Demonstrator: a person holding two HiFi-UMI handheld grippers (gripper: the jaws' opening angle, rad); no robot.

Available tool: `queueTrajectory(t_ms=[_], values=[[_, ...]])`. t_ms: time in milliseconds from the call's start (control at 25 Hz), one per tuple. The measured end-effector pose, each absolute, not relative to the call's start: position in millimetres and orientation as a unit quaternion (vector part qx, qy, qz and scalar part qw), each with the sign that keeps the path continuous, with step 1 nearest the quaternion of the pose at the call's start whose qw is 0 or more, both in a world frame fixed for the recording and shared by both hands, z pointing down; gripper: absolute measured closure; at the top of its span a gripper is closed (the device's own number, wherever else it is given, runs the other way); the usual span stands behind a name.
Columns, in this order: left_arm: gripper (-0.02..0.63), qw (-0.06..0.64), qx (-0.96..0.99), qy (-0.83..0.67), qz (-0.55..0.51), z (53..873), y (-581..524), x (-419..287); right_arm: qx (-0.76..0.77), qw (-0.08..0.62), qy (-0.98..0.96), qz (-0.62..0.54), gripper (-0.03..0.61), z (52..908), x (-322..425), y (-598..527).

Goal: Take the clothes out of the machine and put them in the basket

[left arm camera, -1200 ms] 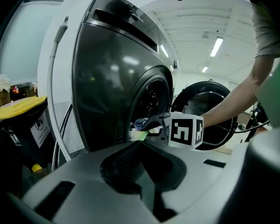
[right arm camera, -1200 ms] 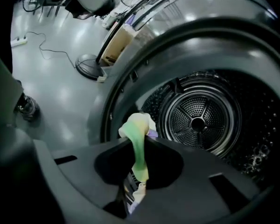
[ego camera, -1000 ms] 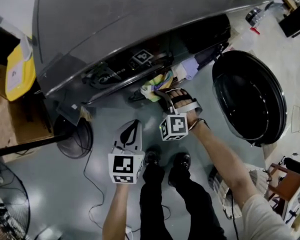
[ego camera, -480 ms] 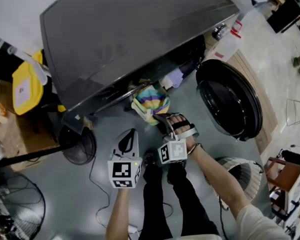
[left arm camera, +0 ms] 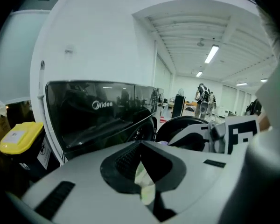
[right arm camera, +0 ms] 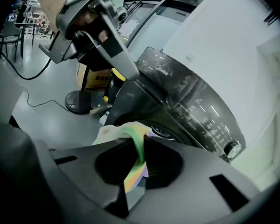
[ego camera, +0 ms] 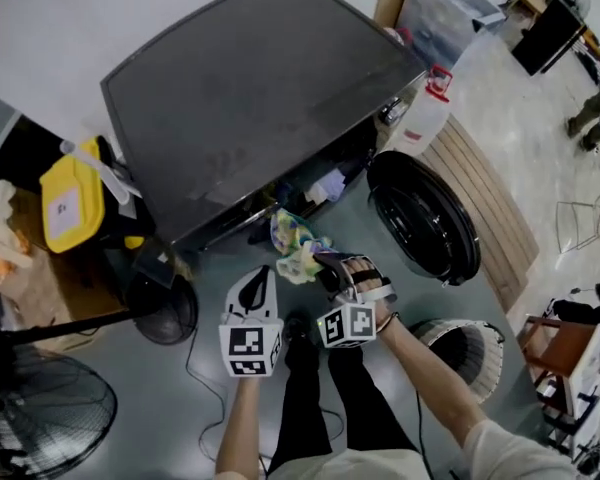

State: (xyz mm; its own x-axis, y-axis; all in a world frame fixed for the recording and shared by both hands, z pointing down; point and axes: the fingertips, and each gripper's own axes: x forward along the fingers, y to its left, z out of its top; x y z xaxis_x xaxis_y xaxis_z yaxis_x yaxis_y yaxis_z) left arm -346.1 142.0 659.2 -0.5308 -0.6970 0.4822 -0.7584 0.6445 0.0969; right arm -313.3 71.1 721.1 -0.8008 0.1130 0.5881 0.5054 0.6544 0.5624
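A rainbow-coloured cloth point(ego camera: 296, 245) hangs just in front of the dark grey washing machine point(ego camera: 250, 98), between my two grippers. My right gripper point(ego camera: 326, 261) is shut on it; in the right gripper view the cloth point(right arm camera: 133, 169) is pinched between the jaws of that gripper point(right arm camera: 139, 143). My left gripper point(ego camera: 267, 272) is shut on a pale edge of the same cloth point(left arm camera: 145, 185), close to the left of the right one. The round door point(ego camera: 422, 218) stands open to the right. More laundry point(ego camera: 330, 184) shows in the drum opening. The white basket point(ego camera: 488, 340) stands on the floor at the lower right.
A yellow container point(ego camera: 72, 203) sits left of the machine, with a small fan point(ego camera: 165, 308) and a large floor fan point(ego camera: 50, 418) below it. A cable point(ego camera: 195, 368) runs over the floor. A white jug point(ego camera: 420, 118) and wooden slats point(ego camera: 490, 198) lie right of the machine.
Both grippers have risen and drawn back from the drum opening, and the coloured cloth has come out with them. The view has lifted away from the machine.
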Motion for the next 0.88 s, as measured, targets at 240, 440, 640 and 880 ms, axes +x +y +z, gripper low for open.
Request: queueTrajectory(t_ms=[240,440,640,880], values=[[0.596,0.224,0.416,-0.880,0.056,586,133,-343,-0.138,0.264,-0.900,-0.317,0.529,646,-284,55],[0.595,0.210,0.416,-0.883,0.054,520,129,-332,-0.096,0.251,-0.931,-0.248,0.531,552,-253,46],[0.595,0.176,0.431,-0.883,0.051,445,120,-321,-0.036,0.201,-0.961,-0.187,0.531,448,-230,28],[0.595,0.120,0.473,-0.871,0.052,359,80,-308,0.040,0.140,-0.979,-0.139,0.531,346,-210,-19]])
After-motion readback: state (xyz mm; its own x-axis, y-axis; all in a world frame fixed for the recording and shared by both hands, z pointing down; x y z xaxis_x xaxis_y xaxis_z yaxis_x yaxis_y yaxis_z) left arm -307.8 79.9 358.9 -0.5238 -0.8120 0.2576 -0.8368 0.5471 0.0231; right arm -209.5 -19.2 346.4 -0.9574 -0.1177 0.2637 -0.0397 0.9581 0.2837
